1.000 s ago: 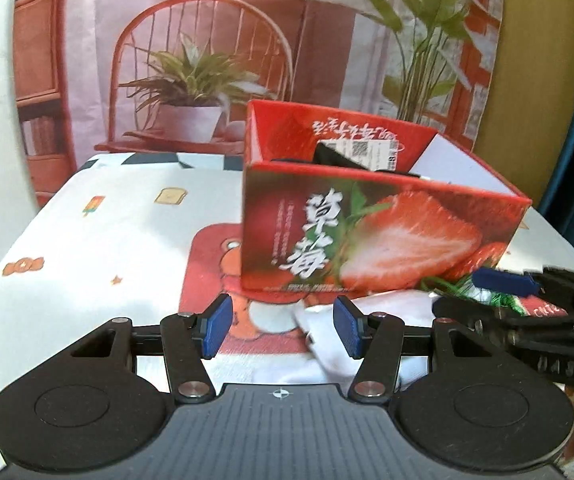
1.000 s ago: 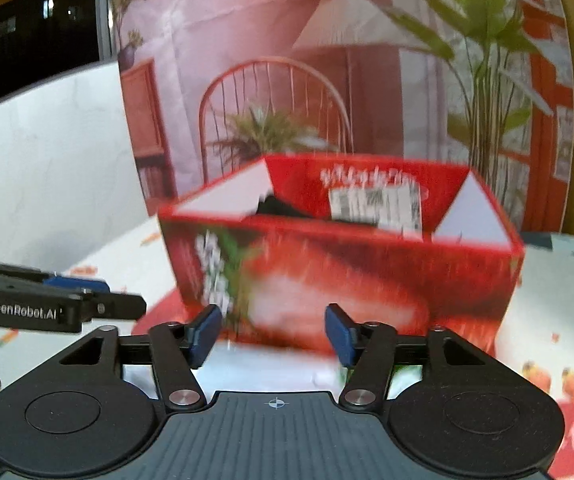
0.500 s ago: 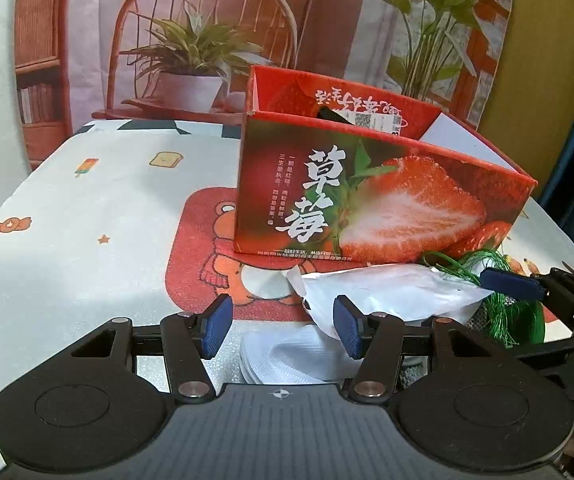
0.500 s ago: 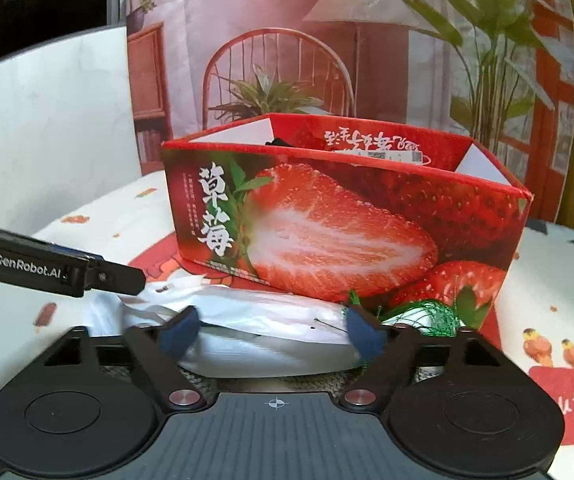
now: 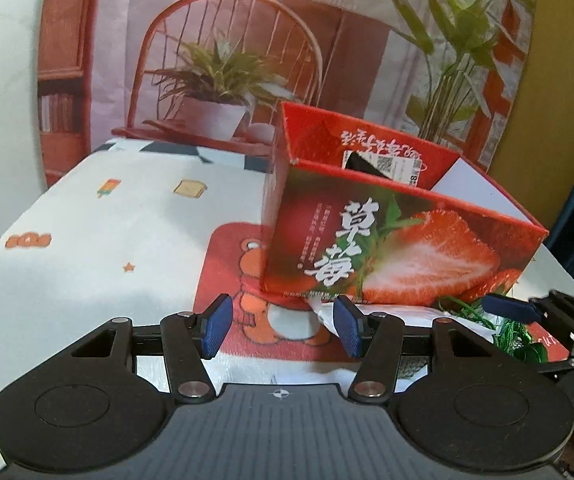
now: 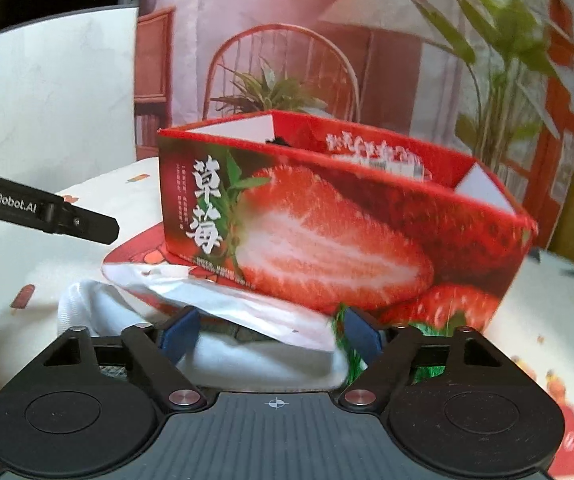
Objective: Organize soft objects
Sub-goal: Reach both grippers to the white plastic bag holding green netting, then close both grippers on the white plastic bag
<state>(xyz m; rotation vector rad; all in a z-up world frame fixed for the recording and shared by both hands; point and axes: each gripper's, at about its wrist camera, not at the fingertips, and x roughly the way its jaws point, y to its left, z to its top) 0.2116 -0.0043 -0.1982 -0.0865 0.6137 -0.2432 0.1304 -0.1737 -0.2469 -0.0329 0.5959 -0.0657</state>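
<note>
The patterned tablecloth (image 5: pixel 87 240) carries the strawberry box (image 6: pixel 327 240). A white bag (image 6: pixel 223 304) lies against its front. The right gripper (image 6: pixel 269 334), jaws just narrowed, straddles it unclamped. The left gripper (image 5: pixel 283 330) is held apart, empty.

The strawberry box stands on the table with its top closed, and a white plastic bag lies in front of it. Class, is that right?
Not quite. The strawberry box has its top open: the left wrist view looks over the near wall at the inner far wall and a label inside. The rest holds: it stands on the table and the white plastic bag lies in front of it.
</note>
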